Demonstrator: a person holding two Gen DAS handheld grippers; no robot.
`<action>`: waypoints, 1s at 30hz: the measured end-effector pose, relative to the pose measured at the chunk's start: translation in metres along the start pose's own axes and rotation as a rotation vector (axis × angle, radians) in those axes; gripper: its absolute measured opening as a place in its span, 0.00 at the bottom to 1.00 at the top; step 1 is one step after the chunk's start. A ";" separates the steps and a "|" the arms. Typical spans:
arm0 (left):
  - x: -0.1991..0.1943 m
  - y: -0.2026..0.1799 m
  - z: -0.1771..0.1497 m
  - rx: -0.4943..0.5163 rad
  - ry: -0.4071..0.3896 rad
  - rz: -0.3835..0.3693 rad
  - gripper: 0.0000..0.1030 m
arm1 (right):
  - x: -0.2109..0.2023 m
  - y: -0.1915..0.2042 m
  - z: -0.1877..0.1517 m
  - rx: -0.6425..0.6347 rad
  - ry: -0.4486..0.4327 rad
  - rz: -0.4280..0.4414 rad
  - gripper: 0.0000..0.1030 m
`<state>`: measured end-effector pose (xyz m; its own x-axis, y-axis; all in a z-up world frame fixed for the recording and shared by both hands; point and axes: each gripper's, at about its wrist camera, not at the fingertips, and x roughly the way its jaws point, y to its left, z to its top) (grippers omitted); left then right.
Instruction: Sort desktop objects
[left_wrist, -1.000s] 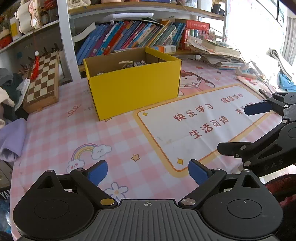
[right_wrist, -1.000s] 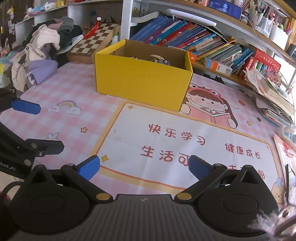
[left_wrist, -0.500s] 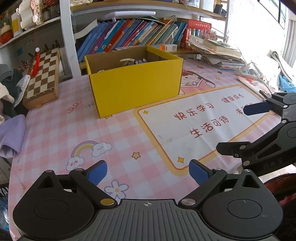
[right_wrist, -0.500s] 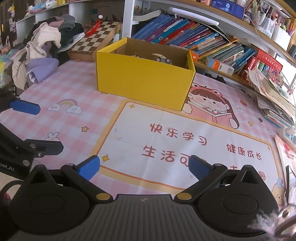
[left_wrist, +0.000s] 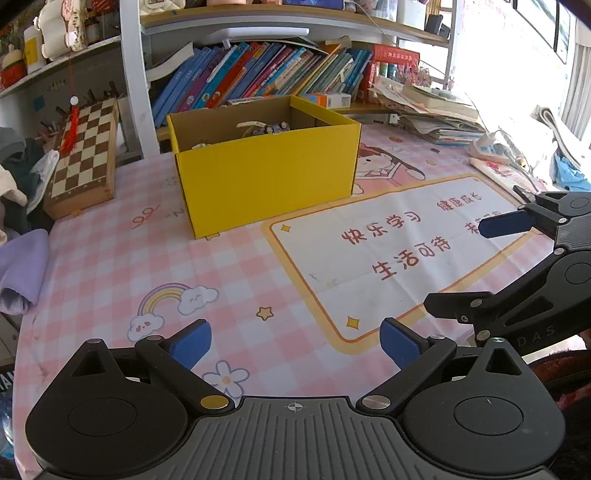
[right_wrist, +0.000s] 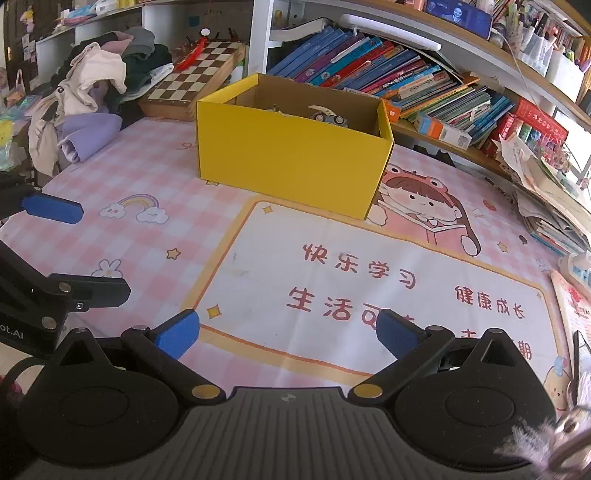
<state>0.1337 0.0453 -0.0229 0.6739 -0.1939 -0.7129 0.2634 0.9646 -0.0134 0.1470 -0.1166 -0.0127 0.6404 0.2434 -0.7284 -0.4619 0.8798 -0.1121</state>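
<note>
A yellow cardboard box (left_wrist: 266, 181) (right_wrist: 291, 158) stands open-topped at the back of the pink checked desk mat, with a small toy car (left_wrist: 275, 128) (right_wrist: 330, 119) and other small items inside. My left gripper (left_wrist: 295, 341) hovers low over the mat's near edge, open, nothing between its blue pads. My right gripper (right_wrist: 288, 332) is also open and empty, well short of the box. Each gripper shows at the side of the other's view: the right one (left_wrist: 517, 269) and the left one (right_wrist: 48, 251).
A wooden chessboard (left_wrist: 85, 155) leans at the back left beside a pile of clothes (right_wrist: 92, 110). Rows of books (left_wrist: 258, 77) fill the shelf behind the box. Stacked papers and books (right_wrist: 546, 199) crowd the right side.
Both views have pulled back and risen slightly, so the box sits a little farther away. Both grippers remain open and empty.
</note>
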 end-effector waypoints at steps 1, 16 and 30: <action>0.000 0.000 0.000 -0.001 0.001 0.001 0.96 | 0.000 0.000 0.000 0.000 0.000 0.001 1.00; -0.001 -0.001 -0.002 -0.016 0.006 0.010 0.96 | -0.001 0.000 -0.002 -0.008 0.003 0.012 1.00; 0.001 -0.002 -0.002 -0.019 0.011 0.003 0.97 | 0.000 0.003 -0.003 -0.006 0.008 0.017 1.00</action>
<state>0.1319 0.0440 -0.0249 0.6666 -0.1893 -0.7210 0.2481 0.9684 -0.0248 0.1440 -0.1148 -0.0153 0.6275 0.2546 -0.7358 -0.4760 0.8733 -0.1037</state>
